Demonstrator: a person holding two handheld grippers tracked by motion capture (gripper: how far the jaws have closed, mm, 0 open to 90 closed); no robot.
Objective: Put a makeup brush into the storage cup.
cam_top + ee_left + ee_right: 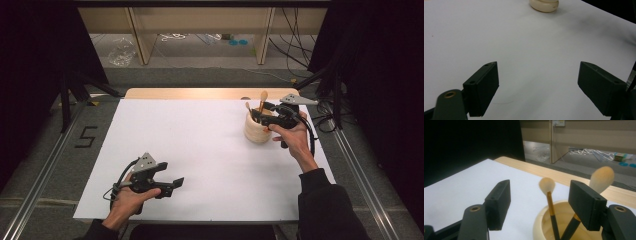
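1. My left gripper (170,184), black, two-jaw, grey 3-cornered plate on top: low over the near-left part of the white table sheet (200,150), held in my left hand (127,197). Jaws released, wide apart, nothing btwn them; bare sheet below in the left gripper view.
2. My right gripper (261,118), same type: far-right of the sheet, held in my right hand (292,135), tips at the rim of the round cream wooden pot (257,131). Jaws released, spread apart, gripping nothing.
3. Pot: upright on the sheet, far-right, near the bare wooden table edge (210,93). Well apart from left gripper.
4. Two makeup brushes w/ black handles, gold ferrules, pale fluffy heads, standing in the pot: smaller brush (548,195) sits btwn my right jaws, not touched; larger brush (602,178) leans behind the right-hand jaw.
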